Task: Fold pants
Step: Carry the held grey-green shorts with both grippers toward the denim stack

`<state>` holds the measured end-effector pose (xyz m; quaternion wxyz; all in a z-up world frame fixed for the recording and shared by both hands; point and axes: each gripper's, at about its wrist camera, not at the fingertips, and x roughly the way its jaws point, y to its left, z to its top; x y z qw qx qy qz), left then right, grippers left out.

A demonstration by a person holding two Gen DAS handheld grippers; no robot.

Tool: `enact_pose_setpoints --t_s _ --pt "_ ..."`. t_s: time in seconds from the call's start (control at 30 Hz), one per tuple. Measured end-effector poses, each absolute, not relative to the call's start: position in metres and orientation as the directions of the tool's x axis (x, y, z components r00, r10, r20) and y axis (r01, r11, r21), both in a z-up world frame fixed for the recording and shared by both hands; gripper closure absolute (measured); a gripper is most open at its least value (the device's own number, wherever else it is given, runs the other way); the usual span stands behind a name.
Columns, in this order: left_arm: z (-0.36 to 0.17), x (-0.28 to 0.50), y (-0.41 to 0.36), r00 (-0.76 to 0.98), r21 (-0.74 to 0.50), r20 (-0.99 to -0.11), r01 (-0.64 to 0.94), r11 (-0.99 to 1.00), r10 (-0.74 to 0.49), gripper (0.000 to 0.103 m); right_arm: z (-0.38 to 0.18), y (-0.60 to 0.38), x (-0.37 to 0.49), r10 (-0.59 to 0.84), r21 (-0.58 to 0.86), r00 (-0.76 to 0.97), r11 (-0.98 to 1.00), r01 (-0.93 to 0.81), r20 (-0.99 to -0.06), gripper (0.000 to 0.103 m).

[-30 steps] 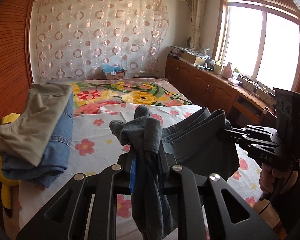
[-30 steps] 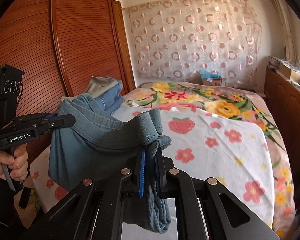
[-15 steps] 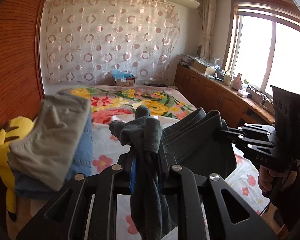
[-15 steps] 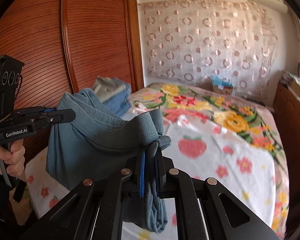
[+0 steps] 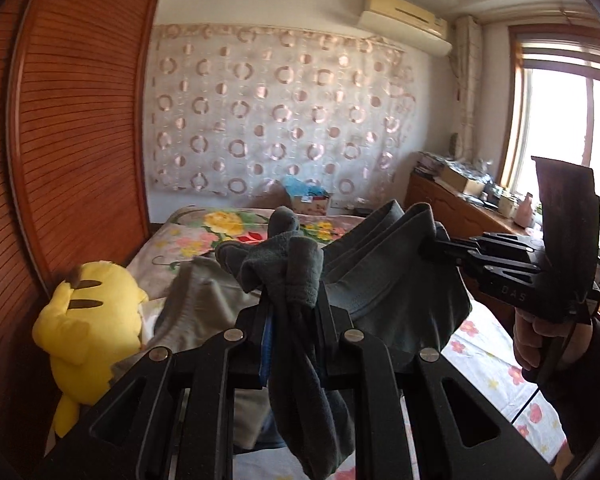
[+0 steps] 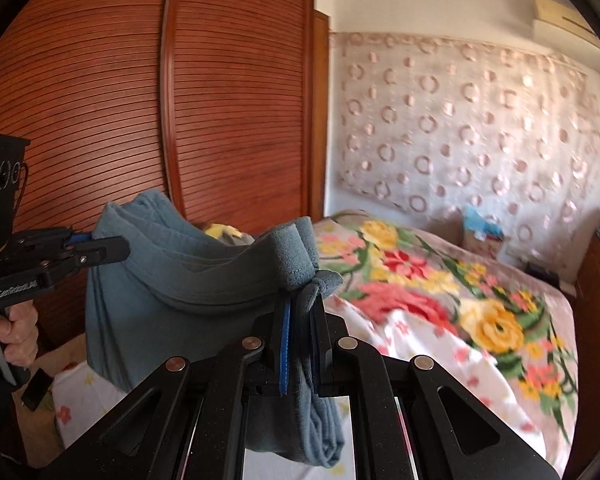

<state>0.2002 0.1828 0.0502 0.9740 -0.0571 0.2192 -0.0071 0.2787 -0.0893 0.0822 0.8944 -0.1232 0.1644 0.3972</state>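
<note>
While both grippers are raised above the bed (image 6: pixel 440 344), the grey-blue pants (image 6: pixel 172 284) hang folded in the air between them, clear of the sheet. The left gripper (image 5: pixel 290 304) has its jaws closed tight on one bunched corner of the cloth, with a tail of fabric drooping down past its fingers. The right gripper (image 6: pixel 300 316) pinches the other corner the same way, a roll of waistband standing up above its jaws. Between the two grips the fabric sags in layered folds. On the near left of the bed lies a stack of folded clothes (image 5: pixel 204 312), with a yellow plush toy (image 5: pixel 88 332) just beside it against the wooden wardrobe (image 6: pixel 180 112). A circle-patterned curtain (image 5: pixel 276 120) covers the far wall.
</note>
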Motion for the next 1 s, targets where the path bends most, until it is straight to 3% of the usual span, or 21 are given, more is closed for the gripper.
enact_pose_setpoints --t_s 0.3,0.5,0.9,1.0 --pt "0.036 0.205 0.217 0.904 -0.096 -0.414 -0.162 0.982 0.108 0.085 0.071 -0.059 0.346 0.73 -0.077 0.546 0.569 -0.818 -0.411 0.095" --pt "0.009 0.213 0.24 0.876 -0.123 -0.46 -0.222 0.967 0.143 0.085 0.061 -0.034 0.387 0.749 -0.023 0.482 0.531 -0.847 -0.455 0.095" --pt "-0.03 0.216 0.264 0.828 -0.164 -0.528 -0.315 0.935 0.186 0.083 0.039 0.029 0.423 0.696 -0.078 0.451 0.497 -0.864 -0.559 0.095" --pt "-0.03 0.214 0.264 0.816 -0.155 -0.545 -0.325 0.933 0.193 0.075 0.043 0.029 0.428 0.691 -0.064 0.46 0.517 -0.854 -0.557 0.081"
